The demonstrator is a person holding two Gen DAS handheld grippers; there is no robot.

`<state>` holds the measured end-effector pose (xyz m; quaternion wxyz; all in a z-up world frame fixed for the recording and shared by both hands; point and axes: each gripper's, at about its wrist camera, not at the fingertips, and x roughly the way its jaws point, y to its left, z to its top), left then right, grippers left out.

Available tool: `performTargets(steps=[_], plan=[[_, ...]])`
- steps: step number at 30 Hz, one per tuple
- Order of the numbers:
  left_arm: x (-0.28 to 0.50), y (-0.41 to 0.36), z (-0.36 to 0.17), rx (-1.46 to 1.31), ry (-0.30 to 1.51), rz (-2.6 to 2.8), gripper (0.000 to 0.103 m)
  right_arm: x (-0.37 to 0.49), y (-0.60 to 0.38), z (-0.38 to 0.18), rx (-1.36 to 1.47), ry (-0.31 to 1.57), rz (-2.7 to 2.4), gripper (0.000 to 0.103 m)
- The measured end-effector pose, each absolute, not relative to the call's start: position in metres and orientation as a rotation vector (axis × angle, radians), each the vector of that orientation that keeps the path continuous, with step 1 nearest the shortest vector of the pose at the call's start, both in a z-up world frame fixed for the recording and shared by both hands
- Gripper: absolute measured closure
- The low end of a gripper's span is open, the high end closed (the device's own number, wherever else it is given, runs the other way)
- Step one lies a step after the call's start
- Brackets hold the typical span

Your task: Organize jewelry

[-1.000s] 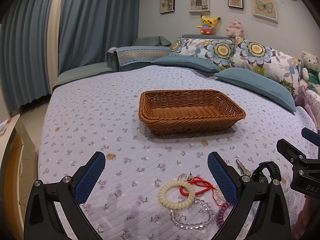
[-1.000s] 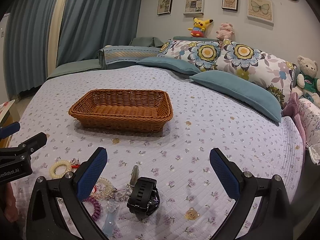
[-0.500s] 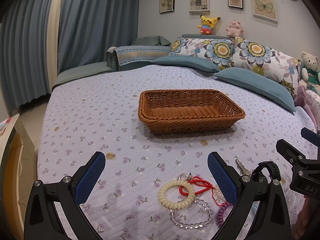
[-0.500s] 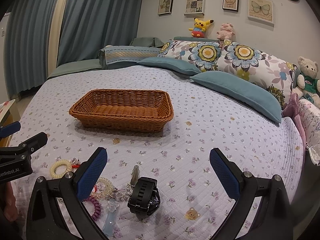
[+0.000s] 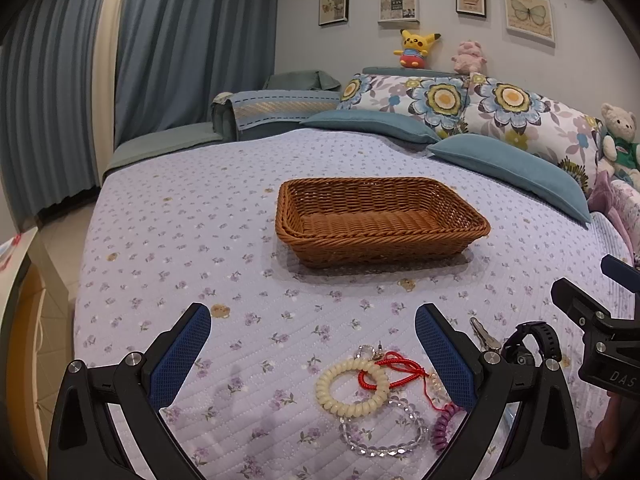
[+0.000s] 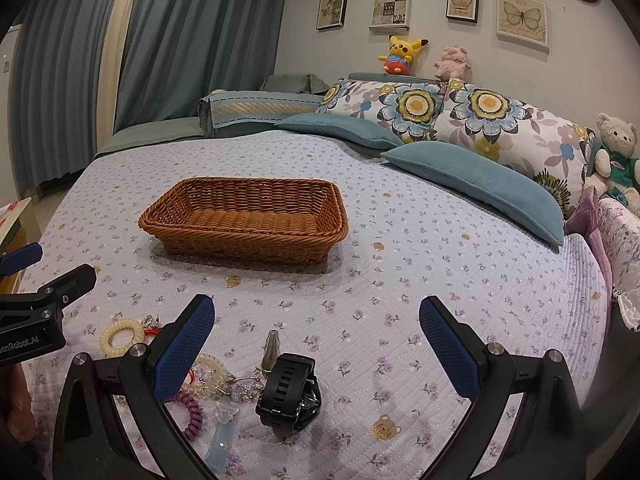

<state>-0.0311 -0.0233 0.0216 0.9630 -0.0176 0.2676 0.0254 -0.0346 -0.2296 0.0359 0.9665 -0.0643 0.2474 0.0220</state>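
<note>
A brown wicker basket [image 5: 380, 216] [image 6: 244, 220] sits empty in the middle of the bed. Near the front edge lies a jewelry pile: a cream bead bracelet [image 5: 352, 386] [image 6: 120, 334], a red cord [image 5: 396, 368], a clear crystal bracelet [image 5: 382, 432], a purple coil hair tie [image 5: 442, 426] [image 6: 192, 412], a silver clip [image 5: 484, 336] [image 6: 271, 348] and a black watch [image 5: 534, 340] [image 6: 290, 394]. My left gripper [image 5: 312, 352] is open and empty above the bracelets. My right gripper [image 6: 316, 344] is open and empty above the watch.
The floral quilt [image 5: 192, 240] covers the bed. Blue cushions [image 6: 476, 184] and floral pillows [image 6: 440, 112] line the far side, with a teddy bear [image 6: 616, 152] at right. Blue curtains [image 5: 160, 40] hang at left. A bedside surface [image 5: 16, 248] stands off the left edge.
Both views have barely shifted. Both grippers stay open and the jewelry has not moved.
</note>
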Motion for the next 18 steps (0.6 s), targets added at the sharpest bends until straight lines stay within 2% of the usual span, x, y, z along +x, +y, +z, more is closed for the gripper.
performTargets(steps=[7, 11, 12, 13, 15, 18], plan=[[-0.031, -0.019, 0.023, -0.047, 0.557, 0.042, 0.001, -0.035, -0.230, 0.035, -0.135, 0.511, 0.043, 0.000], [-0.018, 0.018, 0.022, -0.127, 0.640, 0.019, 0.001, -0.035, -0.241, 0.031, -0.126, 0.576, 0.005, 0.000], [-0.014, 0.030, 0.019, -0.183, 0.675, -0.017, 0.003, -0.034, -0.246, 0.029, -0.099, 0.602, 0.015, 0.001], [-0.010, 0.040, 0.015, -0.232, 0.699, -0.047, 0.006, -0.034, -0.251, 0.028, -0.074, 0.624, 0.026, 0.006], [-0.002, 0.057, 0.003, -0.349, 0.758, -0.104, 0.023, -0.034, -0.261, 0.021, -0.015, 0.687, 0.058, 0.011], [0.007, 0.058, -0.015, -0.404, 0.828, -0.154, 0.029, -0.041, -0.270, 0.010, 0.028, 0.737, 0.069, 0.012]])
